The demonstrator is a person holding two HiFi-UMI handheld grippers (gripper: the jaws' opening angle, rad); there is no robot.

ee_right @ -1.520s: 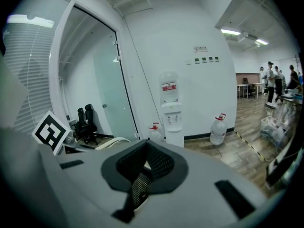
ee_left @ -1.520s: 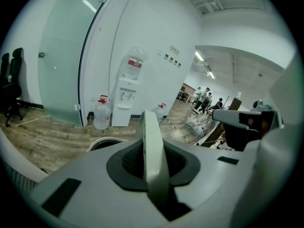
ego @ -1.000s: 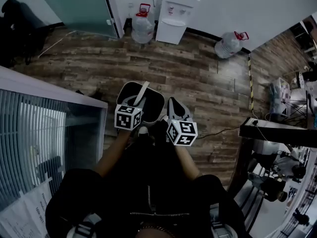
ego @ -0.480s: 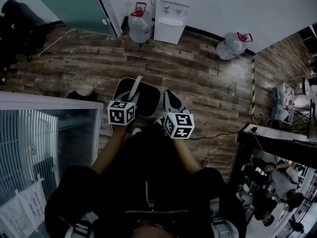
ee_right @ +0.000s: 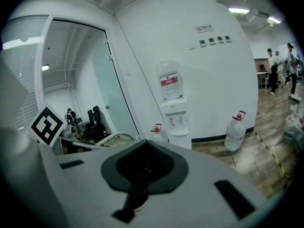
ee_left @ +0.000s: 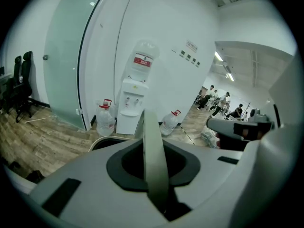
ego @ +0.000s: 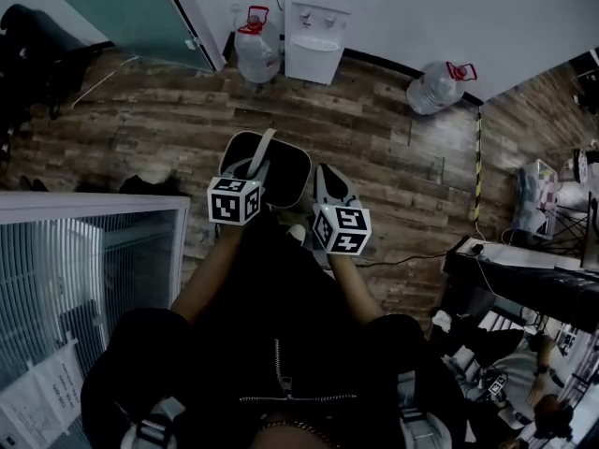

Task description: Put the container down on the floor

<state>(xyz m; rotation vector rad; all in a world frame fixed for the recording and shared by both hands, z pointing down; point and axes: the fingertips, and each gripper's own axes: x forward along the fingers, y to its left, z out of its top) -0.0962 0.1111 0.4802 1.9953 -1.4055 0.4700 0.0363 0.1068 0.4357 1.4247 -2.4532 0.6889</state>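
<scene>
The plank floor (ego: pixel 393 157) fills the upper half of the head view, with a white water dispenser (ego: pixel 323 26) at top centre against the wall. Just above centre frame the dark container (ego: pixel 285 174) hangs by its pale handle (ego: pixel 264 152); whether its base touches the boards cannot be told. The left gripper (ego: pixel 249 170) is clamped on that handle (ee_left: pixel 154 160). Just right of it, the right gripper (ego: pixel 328 176) has its jaws together on nothing.
</scene>
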